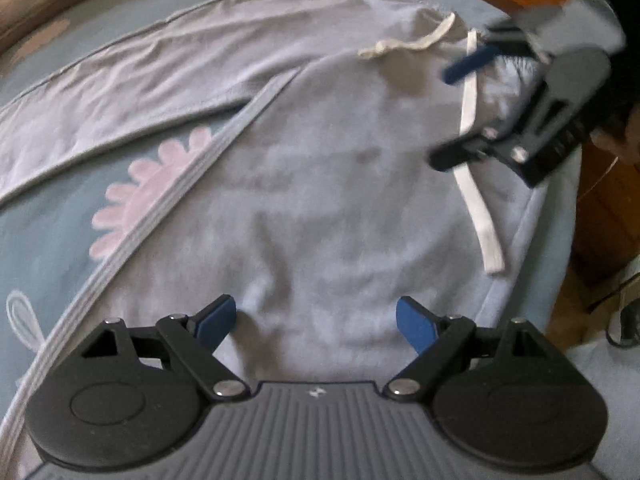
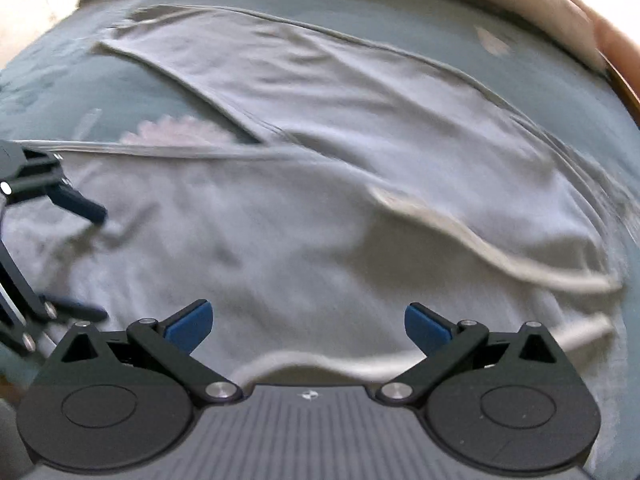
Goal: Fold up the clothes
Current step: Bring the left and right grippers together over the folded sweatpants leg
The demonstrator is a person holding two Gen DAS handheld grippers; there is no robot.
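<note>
Grey trousers (image 1: pixel 320 184) lay spread on the bed (image 1: pixel 48 216), one leg angled away. The left gripper (image 1: pixel 316 322) and the right gripper (image 2: pixel 308 326) both hung over them with jaws apart, empty. The loose drawstring (image 1: pixel 476 184) could snag a finger, dragging the waistband askew.

Blur and cut-off edges on the bed

Motion smears the right hand-held gripper (image 1: pixel 472 116) in the left wrist view, and the frame edge crops it; the trousers (image 2: pixel 320 216) blur in the right wrist view, where only part of the left hand-held gripper (image 2: pixel 96 260) shows
</note>
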